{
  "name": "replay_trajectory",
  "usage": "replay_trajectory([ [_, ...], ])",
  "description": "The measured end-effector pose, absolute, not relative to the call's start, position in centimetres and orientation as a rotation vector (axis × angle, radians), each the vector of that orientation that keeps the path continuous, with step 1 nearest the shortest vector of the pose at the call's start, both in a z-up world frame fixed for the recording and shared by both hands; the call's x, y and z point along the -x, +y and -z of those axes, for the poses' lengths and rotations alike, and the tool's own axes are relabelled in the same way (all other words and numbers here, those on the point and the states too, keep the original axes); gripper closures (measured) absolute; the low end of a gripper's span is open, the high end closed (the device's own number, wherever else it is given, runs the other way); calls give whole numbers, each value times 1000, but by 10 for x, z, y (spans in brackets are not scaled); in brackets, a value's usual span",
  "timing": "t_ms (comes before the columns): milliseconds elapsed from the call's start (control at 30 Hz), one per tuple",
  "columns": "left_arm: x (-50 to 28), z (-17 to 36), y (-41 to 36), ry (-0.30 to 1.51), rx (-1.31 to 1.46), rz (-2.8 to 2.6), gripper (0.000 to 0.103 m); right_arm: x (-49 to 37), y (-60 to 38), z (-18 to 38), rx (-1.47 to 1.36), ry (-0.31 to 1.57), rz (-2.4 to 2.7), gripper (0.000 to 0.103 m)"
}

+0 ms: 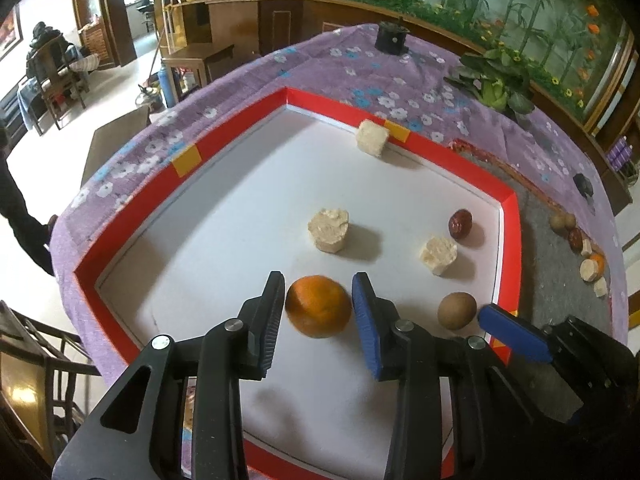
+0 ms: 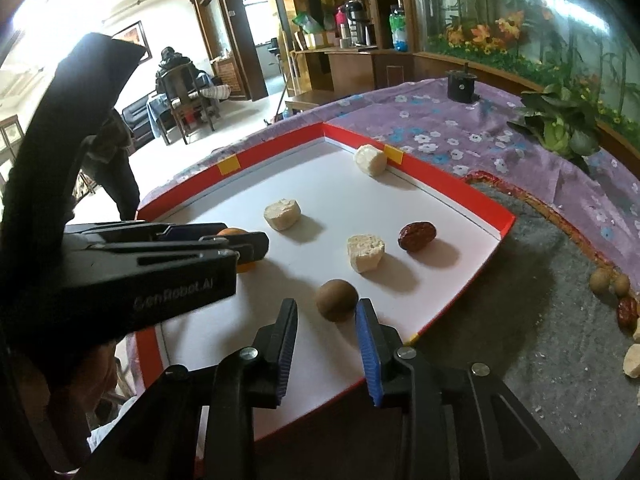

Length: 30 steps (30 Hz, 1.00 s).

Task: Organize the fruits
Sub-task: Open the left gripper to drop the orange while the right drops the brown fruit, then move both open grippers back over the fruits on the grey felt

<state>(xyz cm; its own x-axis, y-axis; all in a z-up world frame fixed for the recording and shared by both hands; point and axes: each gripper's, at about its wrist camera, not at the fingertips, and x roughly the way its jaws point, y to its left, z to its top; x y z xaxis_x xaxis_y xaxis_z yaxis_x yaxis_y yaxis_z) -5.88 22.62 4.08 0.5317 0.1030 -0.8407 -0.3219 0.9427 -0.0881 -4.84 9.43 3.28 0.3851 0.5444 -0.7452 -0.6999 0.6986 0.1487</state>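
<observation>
The left gripper (image 1: 319,300) stood spread around the orange (image 1: 318,306), one finger on each side of the fruit, with no firm squeeze evident; slight blur at the fruit's edge left contact uncertain. The orange rested on the white floor of the red-edged tray (image 1: 236,128), near its front. The right gripper (image 2: 327,322) was likewise spread, its fingertips just short of the small brown fruit (image 2: 336,300), which lay on the tray floor near the front right corner and was not yet between the fingers.

Also in the tray were three pale chunks, one against the far wall (image 1: 372,137), one central (image 1: 328,230), one to the right (image 1: 437,255), and a red date (image 1: 460,224) beside the last. A row of sorted fruit (image 1: 580,248) lay on the grey mat (image 2: 532,280) to the right of the tray.

Judgement: the step in hand was a simultaneous pickup of orange and brown fruit. To do it well, the left fingers should close at the widest part of the orange, evenly and gently, since it is round and could roll out. The right gripper needed to advance until the brown fruit sat centred between the pads before closing. The two tools were close together; lifts should go straight up to avoid a clash.
</observation>
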Motion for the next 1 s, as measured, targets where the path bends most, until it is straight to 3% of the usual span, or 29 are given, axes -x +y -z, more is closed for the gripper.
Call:
replay_trajectory([
  [200,61,-55,214,947,226,-239,68,53,71,-47,140,828,-789,73],
  [400,57,-66,189,930,193,-198,68,56,30,-63,61,778,-753,64],
  [1000,17,-68,73,974,83,-3,68,43,-87,-69,-53,756,-532,60],
])
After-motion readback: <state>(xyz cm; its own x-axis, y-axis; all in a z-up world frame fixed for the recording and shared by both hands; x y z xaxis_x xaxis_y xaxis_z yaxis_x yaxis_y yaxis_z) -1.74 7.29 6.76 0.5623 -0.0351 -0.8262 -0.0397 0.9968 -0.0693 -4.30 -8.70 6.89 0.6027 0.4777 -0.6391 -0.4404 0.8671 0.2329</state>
